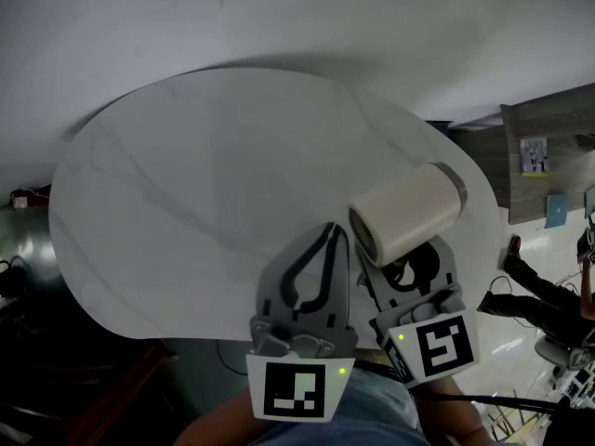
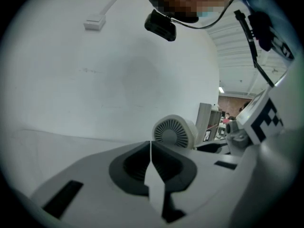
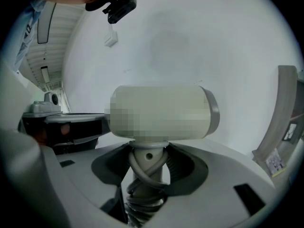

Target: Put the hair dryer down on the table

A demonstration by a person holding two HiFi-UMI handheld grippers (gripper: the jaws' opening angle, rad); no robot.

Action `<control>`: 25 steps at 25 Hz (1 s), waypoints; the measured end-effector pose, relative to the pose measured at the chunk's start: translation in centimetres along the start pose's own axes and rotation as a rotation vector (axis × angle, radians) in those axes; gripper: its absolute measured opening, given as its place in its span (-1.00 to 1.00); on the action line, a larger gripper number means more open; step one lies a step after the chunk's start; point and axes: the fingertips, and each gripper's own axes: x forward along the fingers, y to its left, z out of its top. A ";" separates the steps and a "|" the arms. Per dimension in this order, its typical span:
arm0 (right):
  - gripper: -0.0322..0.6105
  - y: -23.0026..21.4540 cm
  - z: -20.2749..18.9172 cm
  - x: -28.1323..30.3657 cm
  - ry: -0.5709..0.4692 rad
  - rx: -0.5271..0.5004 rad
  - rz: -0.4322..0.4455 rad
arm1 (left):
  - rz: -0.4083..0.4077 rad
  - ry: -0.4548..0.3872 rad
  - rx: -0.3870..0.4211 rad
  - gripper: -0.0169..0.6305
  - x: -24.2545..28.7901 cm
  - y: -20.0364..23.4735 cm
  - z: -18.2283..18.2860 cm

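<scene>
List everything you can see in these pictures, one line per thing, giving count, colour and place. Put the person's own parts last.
table: one, white with faint veining, round, fills the middle of the head view.
hair dryer: one, cream, held above the table's right edge, not yet set down.
cord: one, grey, wound round the hair dryer's handle.
cabinet: one, grey, on the floor right of the table.
left gripper: one, grey, jaws together with nothing between them, over the table's near edge.
right gripper: one, grey, jaws clamped on the hair dryer's handle.
lap: one, blue trousers, bottom edge of the head view.
</scene>
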 end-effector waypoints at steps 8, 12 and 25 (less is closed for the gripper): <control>-0.21 -0.8 -0.7 2.0 0.067 -0.010 -0.001 | 0.031 0.020 -0.037 -0.91 1.3 1.6 -0.6; -0.21 -0.8 -1.3 3.0 0.125 -0.005 -0.003 | 0.047 0.032 -0.062 -0.91 1.6 2.3 -1.0; -0.20 -0.9 -3.5 6.0 0.292 -0.001 0.004 | 0.097 0.052 -0.110 -0.91 2.0 4.9 -2.1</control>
